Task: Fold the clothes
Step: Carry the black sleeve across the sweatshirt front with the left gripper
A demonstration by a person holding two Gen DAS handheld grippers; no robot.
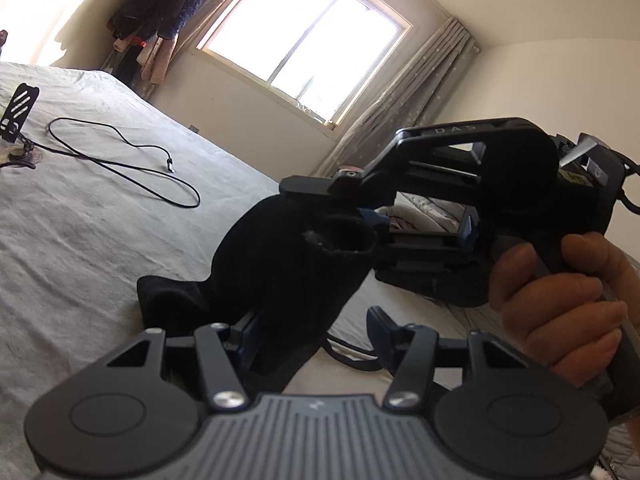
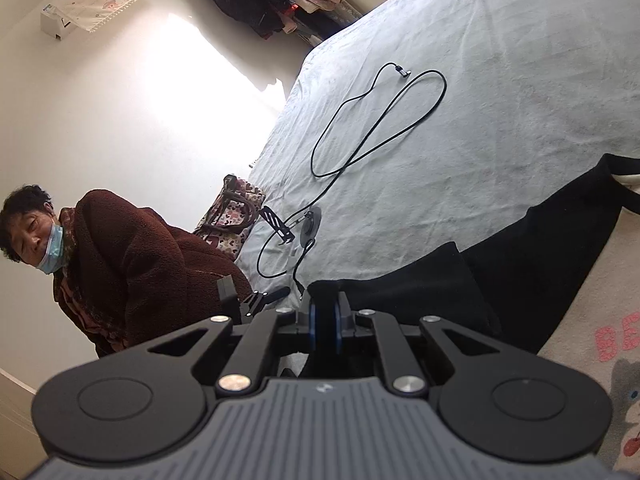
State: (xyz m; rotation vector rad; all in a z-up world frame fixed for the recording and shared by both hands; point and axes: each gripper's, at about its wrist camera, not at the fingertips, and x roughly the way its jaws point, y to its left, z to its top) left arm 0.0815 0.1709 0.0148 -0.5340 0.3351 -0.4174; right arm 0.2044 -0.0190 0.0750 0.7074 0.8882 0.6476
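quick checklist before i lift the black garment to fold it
1. Right tongs shut on the black garment: ok.
2. Left tongs gripping it: not ok, fingers apart; cloth lies against the left finger only.
3. Bed has room to fold: ok.
4. Cable away from the garment: ok for the loop; the end near the stand runs close.
5. Garment free of the patterned blanket: cannot tell.
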